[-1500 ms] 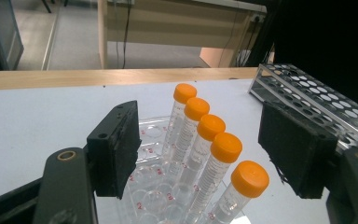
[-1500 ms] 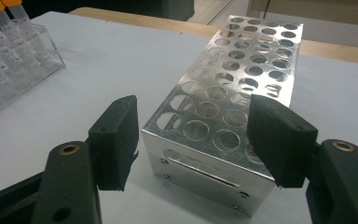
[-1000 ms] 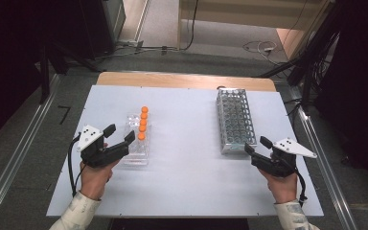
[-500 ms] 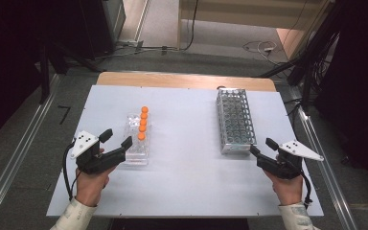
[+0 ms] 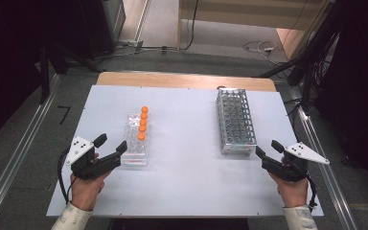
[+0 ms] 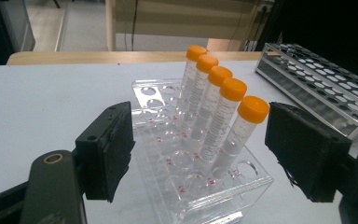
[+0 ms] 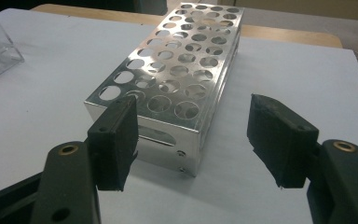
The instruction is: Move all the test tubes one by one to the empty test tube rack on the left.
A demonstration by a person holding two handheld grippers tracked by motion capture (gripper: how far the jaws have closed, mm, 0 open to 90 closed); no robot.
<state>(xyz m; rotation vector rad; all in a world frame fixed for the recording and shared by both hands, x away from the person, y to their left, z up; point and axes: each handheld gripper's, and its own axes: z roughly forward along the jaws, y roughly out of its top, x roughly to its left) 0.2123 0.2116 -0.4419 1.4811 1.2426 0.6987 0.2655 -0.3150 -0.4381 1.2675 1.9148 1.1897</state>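
A: Since a second ago the left gripper (image 5: 111,143) has slid back toward the near table edge, off the clear rack (image 5: 137,142). The right gripper (image 5: 268,148) has barely shifted.

B: Jaw state?

A: The left one is spread wide with nothing between the pads; in the left gripper view the near end of the clear rack sits in the gap, untouched. The right one is also released, its jaws apart just short of the metal rack (image 5: 235,120).

B: Where are the tubes?

A: Five orange-capped tubes (image 6: 221,116) stand in one row along the clear rack's right side, leaning slightly. The clear rack is on the left half of the white table (image 5: 187,182), just ahead of the left gripper.

B: And the metal rack?

A: It is on the right half, long side running away from the person, its holes open. Its near corner faces the right gripper, no contact.
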